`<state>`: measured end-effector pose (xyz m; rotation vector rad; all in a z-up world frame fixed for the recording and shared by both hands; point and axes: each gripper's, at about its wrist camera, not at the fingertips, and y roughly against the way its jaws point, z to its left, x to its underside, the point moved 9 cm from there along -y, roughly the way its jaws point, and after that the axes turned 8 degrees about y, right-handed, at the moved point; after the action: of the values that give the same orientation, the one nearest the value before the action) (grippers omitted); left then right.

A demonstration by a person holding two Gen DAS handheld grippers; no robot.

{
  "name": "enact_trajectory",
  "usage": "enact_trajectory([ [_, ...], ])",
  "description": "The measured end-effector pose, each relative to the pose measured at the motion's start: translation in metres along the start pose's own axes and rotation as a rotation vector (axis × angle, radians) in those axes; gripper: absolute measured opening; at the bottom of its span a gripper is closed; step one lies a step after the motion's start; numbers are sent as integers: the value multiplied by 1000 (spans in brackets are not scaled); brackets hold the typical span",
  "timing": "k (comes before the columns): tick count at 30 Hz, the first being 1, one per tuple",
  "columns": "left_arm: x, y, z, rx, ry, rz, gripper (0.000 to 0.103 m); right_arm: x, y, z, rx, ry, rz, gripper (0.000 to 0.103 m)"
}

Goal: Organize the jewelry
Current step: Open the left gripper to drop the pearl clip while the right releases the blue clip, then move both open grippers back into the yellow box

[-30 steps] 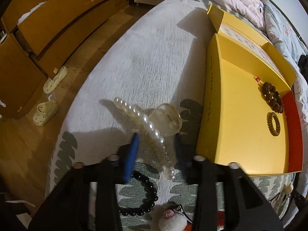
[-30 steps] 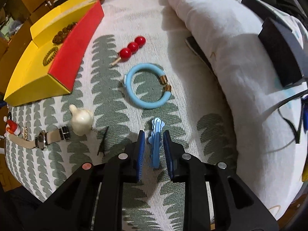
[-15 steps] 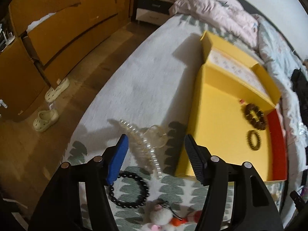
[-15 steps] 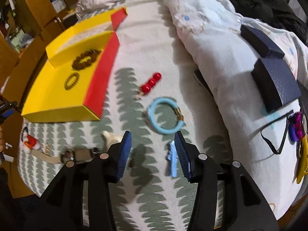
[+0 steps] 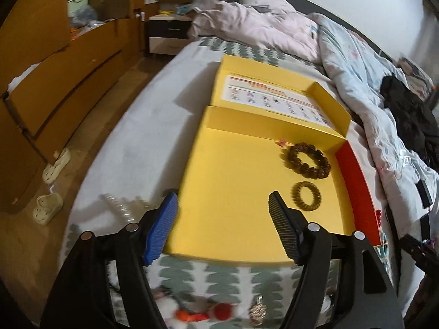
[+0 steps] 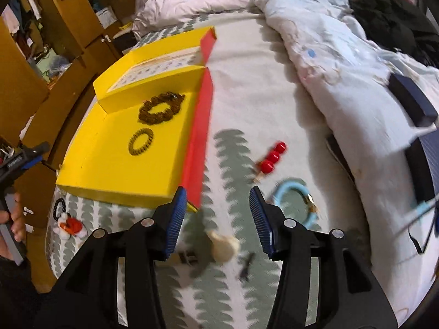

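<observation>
A yellow box (image 5: pixel 233 186) with a red side (image 5: pixel 356 181) lies open on the bed and holds a brown bead bracelet (image 5: pixel 308 160) and a brown coil hair tie (image 5: pixel 306 199). My left gripper (image 5: pixel 222 213) is open and empty, raised above the box's near edge. The pearl hair clip (image 5: pixel 123 205) lies blurred on the bed to its left. My right gripper (image 6: pixel 216 208) is open and empty above the bedspread. Near it lie a red bead pin (image 6: pixel 271 156), a light blue bangle (image 6: pixel 296 203) and a cream ornament (image 6: pixel 223 245). The box also shows in the right wrist view (image 6: pixel 115 161).
A crumpled duvet (image 6: pixel 329 54) and dark blue cases (image 6: pixel 414 101) lie to the right. A plush charm (image 6: pixel 68 223) and a watch strap (image 6: pixel 186 256) lie near the bed's front edge. Wooden cupboards (image 5: pixel 41 68) and slippers (image 5: pixel 46 211) are on the floor side, left.
Both grippers have opened wide and risen away from the bed. The left one left the pearl clip and swung right over the box. The right one left the blue hair clip behind.
</observation>
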<state>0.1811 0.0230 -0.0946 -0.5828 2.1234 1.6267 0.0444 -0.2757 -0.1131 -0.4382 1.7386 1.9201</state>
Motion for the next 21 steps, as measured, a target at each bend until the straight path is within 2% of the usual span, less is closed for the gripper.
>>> enact_trajectory([
  [6,7,-26,-35,6,-52,51,68,-28,-25,26,-50,16,-2,51],
  [13,23,-65,-70,4,-100,151,68,-65,-52,46,-82,20,3,51],
  [21,23,-95,-89,22,-81,227,68,-108,-83,53,-114,16,18,51],
])
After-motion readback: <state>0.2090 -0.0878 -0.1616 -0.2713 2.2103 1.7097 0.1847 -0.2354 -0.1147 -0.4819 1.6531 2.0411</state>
